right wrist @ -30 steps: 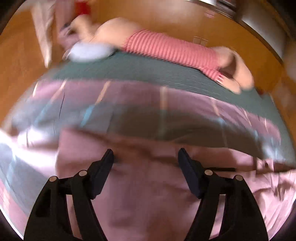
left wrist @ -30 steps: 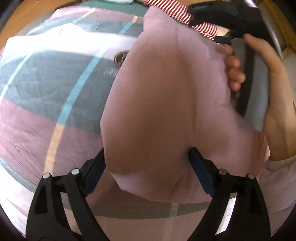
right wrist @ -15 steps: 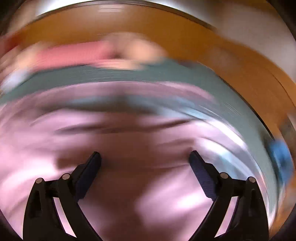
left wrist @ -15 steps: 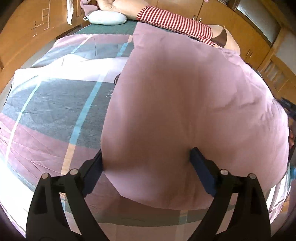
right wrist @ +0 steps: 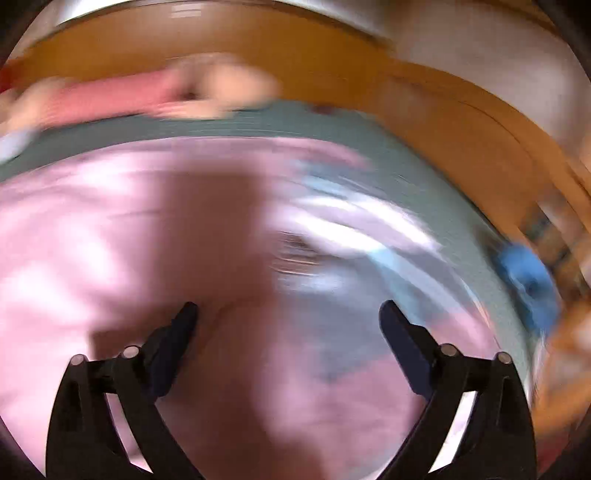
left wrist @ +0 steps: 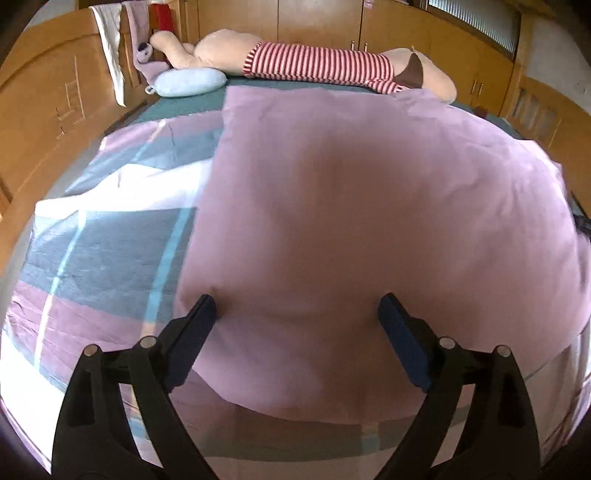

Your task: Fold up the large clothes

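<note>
A large plain pink cloth (left wrist: 369,203) lies folded over on the plaid bedspread (left wrist: 103,251), its left edge running straight up the bed. My left gripper (left wrist: 295,310) hovers over the cloth's near corner, open, with its pads clear of the fabric. In the right wrist view everything is blurred by motion. The right gripper (right wrist: 288,314) has its jaws opening wide above the pink cloth (right wrist: 110,240), with nothing gripped between them.
A long plush toy in a red-striped shirt (left wrist: 317,64) and a pale blue pillow (left wrist: 188,82) lie along the far side of the bed. A wooden headboard (left wrist: 55,110) stands at the left. Wooden cupboards (left wrist: 314,22) line the back. A blurred blue object (right wrist: 528,288) sits at the bed's right edge.
The pink cloth, lifted a second ago, has dropped flat onto the bed. The hand with the right gripper has left the left wrist view. The right jaws have widened and let the cloth go.
</note>
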